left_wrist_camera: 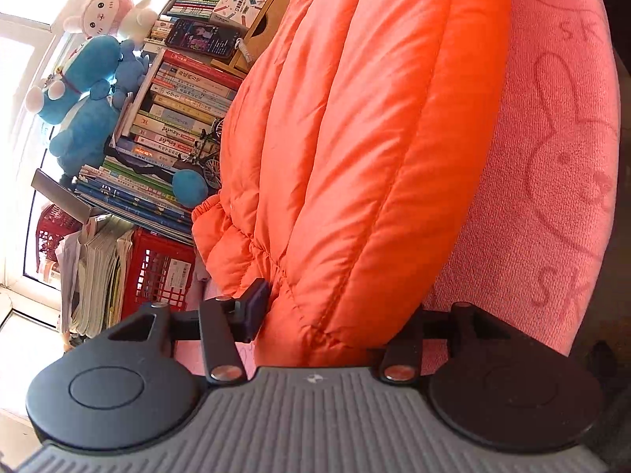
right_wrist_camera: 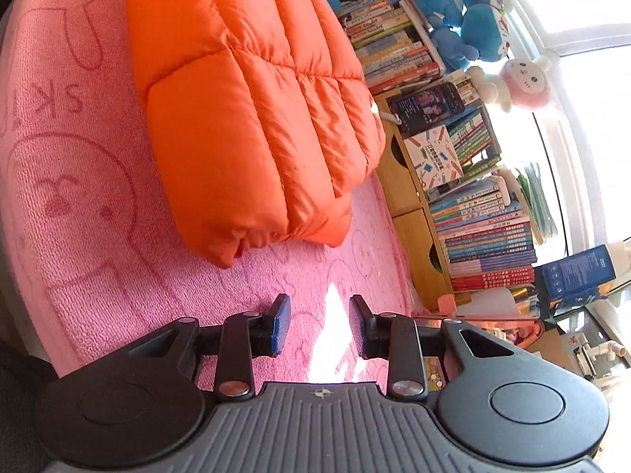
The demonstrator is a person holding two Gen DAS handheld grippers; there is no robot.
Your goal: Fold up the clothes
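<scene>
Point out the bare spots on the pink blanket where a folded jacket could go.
The widest bare patch of pink blanket lies between the orange jacket and the open right gripper. A narrower strip runs along the jacket's long side. By the stacked books and plush toys it is crowded. The left gripper has the jacket between its fingers.

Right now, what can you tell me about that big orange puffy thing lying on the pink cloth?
The orange jacket is a quilted, puffy coat of shiny, smooth fabric, stitched into padded panels. It lies bunched, partly folded, on the pink towel. A gathered elastic cuff shows at one end. Its near edge lies between the left gripper fingers, which look spread wide; the far finger is hidden. The right gripper is open, clear of it.
</scene>
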